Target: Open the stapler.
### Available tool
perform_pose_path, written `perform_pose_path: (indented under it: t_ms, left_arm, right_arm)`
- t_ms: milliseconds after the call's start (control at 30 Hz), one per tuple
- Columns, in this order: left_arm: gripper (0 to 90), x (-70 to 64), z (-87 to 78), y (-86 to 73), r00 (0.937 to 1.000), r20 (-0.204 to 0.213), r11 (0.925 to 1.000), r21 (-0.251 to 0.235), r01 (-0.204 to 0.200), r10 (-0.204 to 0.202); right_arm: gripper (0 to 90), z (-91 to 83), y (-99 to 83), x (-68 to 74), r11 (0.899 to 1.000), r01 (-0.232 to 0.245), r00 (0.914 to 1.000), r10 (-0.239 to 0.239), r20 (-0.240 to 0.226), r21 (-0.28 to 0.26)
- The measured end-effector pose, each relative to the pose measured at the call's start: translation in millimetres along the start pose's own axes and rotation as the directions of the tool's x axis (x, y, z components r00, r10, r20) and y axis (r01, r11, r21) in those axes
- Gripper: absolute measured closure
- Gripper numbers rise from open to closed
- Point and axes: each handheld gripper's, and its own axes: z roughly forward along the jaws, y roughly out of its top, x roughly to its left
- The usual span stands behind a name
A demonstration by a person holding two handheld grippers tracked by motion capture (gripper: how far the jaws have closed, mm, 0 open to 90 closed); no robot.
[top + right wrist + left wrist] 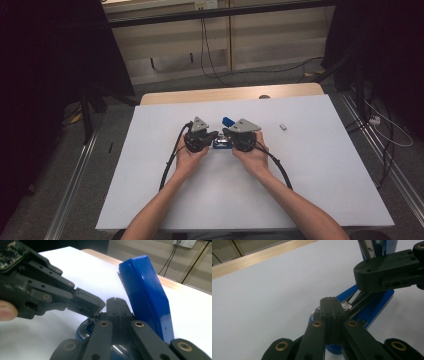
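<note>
A blue stapler (223, 141) with its lid tilted up lies mid-table between the left gripper (212, 136) and right gripper (226, 134), both with jaws pressed together on nothing.

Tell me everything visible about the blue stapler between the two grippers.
The stapler is glossy blue plastic with metal inner parts. It lies mid-table on the white sheet and is open: its top arm tilts steeply up, while its base rests flat, a metal channel running along it. Both grippers meet over the base, the left gripper and right gripper each with jaws together; whether either pinches a part is unclear.
</note>
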Motion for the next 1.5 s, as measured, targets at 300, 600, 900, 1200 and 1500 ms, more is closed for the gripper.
perform_pose_path:
  t_ms: [300,600,900,1200,1500]
  left_arm:
    - [90.0,0.2,-0.1,0.1,1.0,0.002,1.0,0.002,-0.001,0.001]
    - [90.0,0.6,-0.2,0.1,1.0,0.001,1.0,0.003,-0.001,0.001]
    - [90.0,1.8,0.1,-0.6,0.9999,0.009,0.9999,-0.008,0.008,-0.008]
    - [90.0,1.1,0.0,-0.4,1.0,0.003,1.0,-0.005,0.006,-0.006]
    - [90.0,0.4,0.0,-0.2,1.0,-0.002,1.0,-0.003,0.005,-0.005]
  right_arm:
    - [90.0,-0.5,0.8,1.0,1.0,0.005,1.0,-0.005,0.008,-0.002]
    - [90.0,-4.5,2.7,-2.1,1.0,-0.007,0.9998,0.007,0.019,-0.003]
    - [90.0,-8.4,5.1,-5.1,1.0,-0.015,0.9984,0.015,0.054,-0.007]
    - [90.0,-9.2,5.3,-5.5,1.0,-0.014,0.9983,0.014,0.057,-0.005]
    - [90.0,-10.2,4.9,-4.6,1.0,-0.028,0.9974,0.029,0.067,-0.007]
